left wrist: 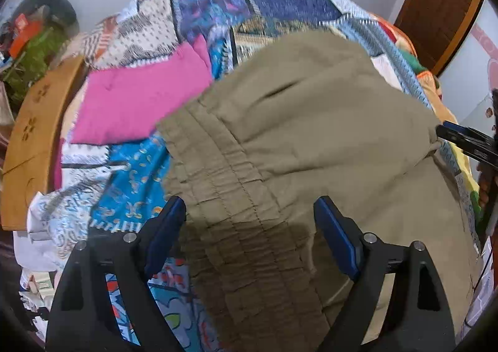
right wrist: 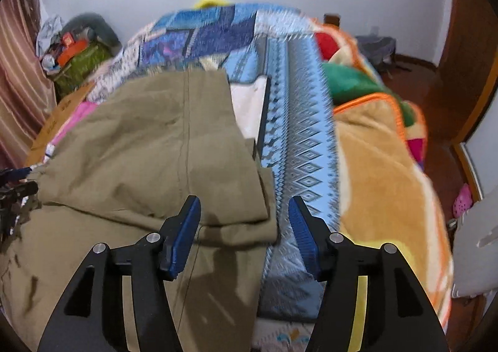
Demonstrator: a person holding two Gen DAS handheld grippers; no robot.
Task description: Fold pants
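Olive-green pants (left wrist: 305, 134) lie folded over on a patchwork bedspread (left wrist: 218, 6). Their gathered elastic waistband (left wrist: 236, 196) runs under my left gripper (left wrist: 249, 212), which is open with its jaws astride the band. In the right wrist view the pants (right wrist: 155, 140) fill the left half, a folded edge (right wrist: 236, 224) lying between the jaws. My right gripper (right wrist: 244, 212) is open over that edge and the blue patterned spread (right wrist: 298, 140). The right gripper's tips also show in the left wrist view (left wrist: 460, 140) at the pants' far side.
A folded pink garment (left wrist: 140, 100) lies beside the pants. A wooden headboard (left wrist: 37, 134) stands at the left. An orange fleece blanket (right wrist: 382, 165) covers the bed's right side. Clutter (right wrist: 74, 53) is piled at the far left corner. A brown door (left wrist: 435, 6) is on the right.
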